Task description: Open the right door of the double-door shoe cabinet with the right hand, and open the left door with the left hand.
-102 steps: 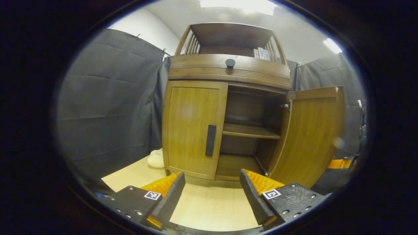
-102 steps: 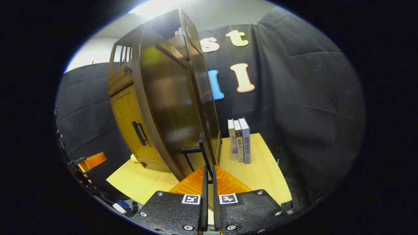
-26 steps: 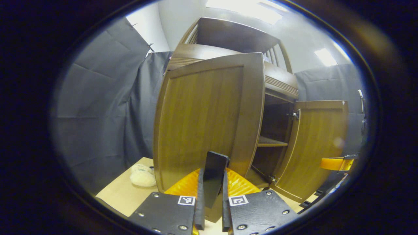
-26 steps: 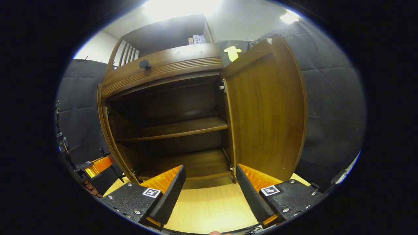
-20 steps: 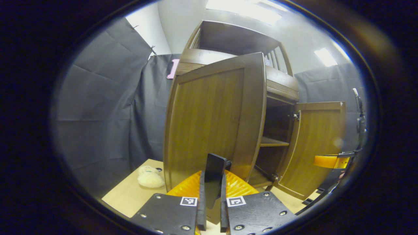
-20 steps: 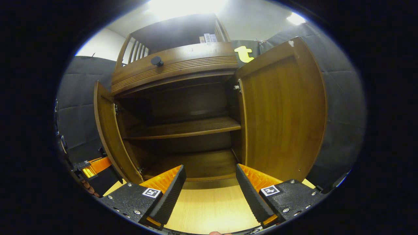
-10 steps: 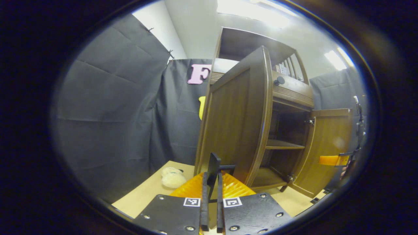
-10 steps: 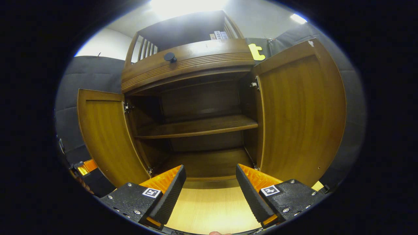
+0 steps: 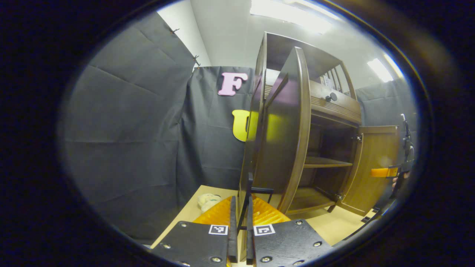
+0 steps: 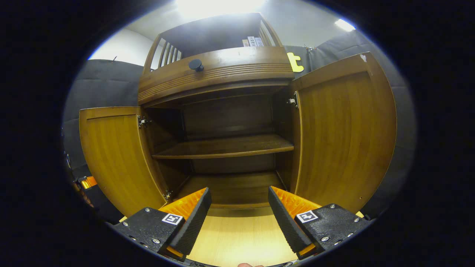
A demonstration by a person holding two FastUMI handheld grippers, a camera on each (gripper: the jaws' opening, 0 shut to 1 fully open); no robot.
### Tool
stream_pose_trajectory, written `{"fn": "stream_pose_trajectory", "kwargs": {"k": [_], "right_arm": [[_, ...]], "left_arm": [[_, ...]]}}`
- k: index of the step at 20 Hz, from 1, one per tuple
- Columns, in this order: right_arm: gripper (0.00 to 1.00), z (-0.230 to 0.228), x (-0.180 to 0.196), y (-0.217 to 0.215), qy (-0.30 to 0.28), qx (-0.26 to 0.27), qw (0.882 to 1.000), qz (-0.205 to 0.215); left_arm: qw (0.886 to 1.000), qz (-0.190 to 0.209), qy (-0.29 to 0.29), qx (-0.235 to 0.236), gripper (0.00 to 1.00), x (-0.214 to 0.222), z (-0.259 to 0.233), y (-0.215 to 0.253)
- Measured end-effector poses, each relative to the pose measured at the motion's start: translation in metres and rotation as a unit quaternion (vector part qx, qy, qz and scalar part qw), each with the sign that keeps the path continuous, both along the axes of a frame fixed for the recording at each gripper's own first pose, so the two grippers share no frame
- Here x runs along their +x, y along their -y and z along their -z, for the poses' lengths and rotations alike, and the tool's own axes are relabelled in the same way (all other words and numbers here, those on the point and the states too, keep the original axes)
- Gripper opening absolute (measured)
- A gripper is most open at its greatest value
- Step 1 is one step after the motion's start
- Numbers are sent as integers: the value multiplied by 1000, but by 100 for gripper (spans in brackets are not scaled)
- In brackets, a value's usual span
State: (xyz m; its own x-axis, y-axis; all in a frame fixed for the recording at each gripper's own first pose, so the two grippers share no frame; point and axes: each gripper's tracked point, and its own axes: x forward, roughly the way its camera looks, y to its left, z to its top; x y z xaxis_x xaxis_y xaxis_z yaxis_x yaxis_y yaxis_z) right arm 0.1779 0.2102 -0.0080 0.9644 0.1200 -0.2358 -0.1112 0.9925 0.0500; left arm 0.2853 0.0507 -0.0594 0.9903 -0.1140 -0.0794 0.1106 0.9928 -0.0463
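The left gripper [image 9: 241,218] has its jaws clenched on the black handle [image 9: 249,191] of the left door [image 9: 284,141], swung wide from the shoe cabinet [image 10: 219,74]. The right gripper [image 10: 239,213] hovers with jaws released over the bench [image 10: 241,237], facing the bare shelf [image 10: 226,146] beside the opened right door [image 10: 345,133].

A pale, fluffy thing [image 9: 207,200], perhaps a soft toy, lies on the light wood counter [image 9: 334,225] near the black cloth wall [image 9: 130,122]. White ceiling lights [image 9: 293,13] glow overhead, and a white wall [image 9: 222,33] rises above the cloth.
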Motion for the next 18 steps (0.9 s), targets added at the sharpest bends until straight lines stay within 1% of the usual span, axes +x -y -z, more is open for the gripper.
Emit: {"fn": "stream_pose_trajectory", "kwargs": {"k": [2,3,4,6,7,8,9,10,11,12,13,14,15,17,18], "right_arm": [[92,0,5,1,-5,-2,1000,1],[92,-2,7,3,-8,-7,1000,3],[95,-5,9,5,-9,-11,1000,7],[95,-13,9,11,-5,-21,1000,14],[92,-17,11,14,-2,-28,999,18],[95,-21,12,16,5,-35,999,19],[92,-25,12,19,13,-40,999,21],[95,-26,13,23,20,-42,999,25],[92,-26,15,29,25,-38,998,35],[92,-26,16,33,29,-30,998,43],[92,-25,18,36,30,-21,998,47],[92,-22,18,37,27,-13,999,46],[92,-21,17,38,26,-9,999,41],[92,-20,13,46,25,-12,999,32],[95,-20,10,49,27,-14,999,29]], "left_arm": [[1000,11,-2,2,10,-1,-2,5],[1000,11,-2,0,4,-2,-1,2],[1000,10,-2,-3,10,-4,-4,-1],[1000,0,-3,-7,10,-8,-6,-7],[1000,-12,-3,-10,10,-9,-8,-10],[1000,-27,-1,-14,10,-11,-9,-13],[998,-56,1,-17,10,-16,-8,-19],[996,-85,0,-21,10,-22,-8,-21],[994,-107,6,-27,10,-28,-10,-17],[991,-126,14,-30,7,-39,-15,-16],[990,-134,20,-32,4,-54,-20,-12],[990,-135,23,-29,10,-61,-25,-8],[990,-135,28,-27,4,-67,-31,0],[992,-116,37,-25,17,-65,-48,25],[993,-111,38,-18,16,-67,-58,38]]}}
